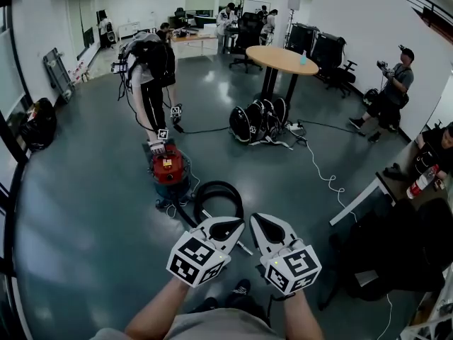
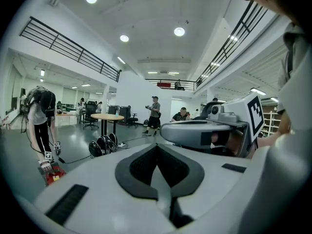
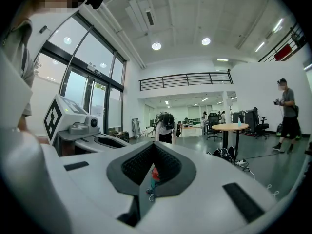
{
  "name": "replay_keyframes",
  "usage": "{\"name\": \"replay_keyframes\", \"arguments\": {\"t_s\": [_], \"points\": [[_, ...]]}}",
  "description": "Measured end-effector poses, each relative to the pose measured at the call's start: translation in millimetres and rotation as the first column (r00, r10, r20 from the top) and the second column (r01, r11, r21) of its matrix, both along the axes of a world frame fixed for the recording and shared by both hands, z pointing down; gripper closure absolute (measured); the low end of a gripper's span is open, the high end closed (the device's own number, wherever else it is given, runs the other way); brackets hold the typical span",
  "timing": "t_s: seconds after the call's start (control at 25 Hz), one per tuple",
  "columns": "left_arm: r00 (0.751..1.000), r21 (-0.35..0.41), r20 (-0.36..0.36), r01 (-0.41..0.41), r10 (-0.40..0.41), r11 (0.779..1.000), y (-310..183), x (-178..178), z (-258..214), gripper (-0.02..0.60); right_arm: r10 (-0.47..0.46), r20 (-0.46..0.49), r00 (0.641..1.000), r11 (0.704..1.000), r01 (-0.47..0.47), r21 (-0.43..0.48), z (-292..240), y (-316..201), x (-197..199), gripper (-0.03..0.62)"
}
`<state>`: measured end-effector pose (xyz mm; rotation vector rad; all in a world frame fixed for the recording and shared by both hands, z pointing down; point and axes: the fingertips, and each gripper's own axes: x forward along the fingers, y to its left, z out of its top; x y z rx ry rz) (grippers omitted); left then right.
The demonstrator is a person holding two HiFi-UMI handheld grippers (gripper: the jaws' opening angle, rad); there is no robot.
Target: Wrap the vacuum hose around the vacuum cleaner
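Floor, left of centre: one red vacuum cleaner (image 1: pixel 168 167) with one yellow label, too small to read. One person (image 1: pixel 151 69) bends over it. One black hose (image 1: pixel 216 185) lies coiled just right of it. Near me, two grippers: left gripper (image 1: pixel 228 228) and right gripper (image 1: pixel 263 225), jaws closed, nothing between them.

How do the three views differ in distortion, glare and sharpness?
Head view: strong fisheye bend; light glares off the floor. Left gripper view: dark round rim; the left gripper, near the lens, looks soft. Right gripper view: same rim; the windows are bright.
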<state>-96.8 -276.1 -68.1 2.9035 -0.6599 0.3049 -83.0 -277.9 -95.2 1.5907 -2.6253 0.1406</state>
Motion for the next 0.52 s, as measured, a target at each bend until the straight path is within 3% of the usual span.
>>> {"name": "replay_keyframes", "arguments": {"t_s": [0.52], "points": [[1.000,0.011,-0.010,0.007,-0.007,1.000,-3.6,11.0,-0.6,0.575,-0.001,0.007,1.000,1.000,0.001,0.013,-0.8,-3.4,4.6,0.591]]}}
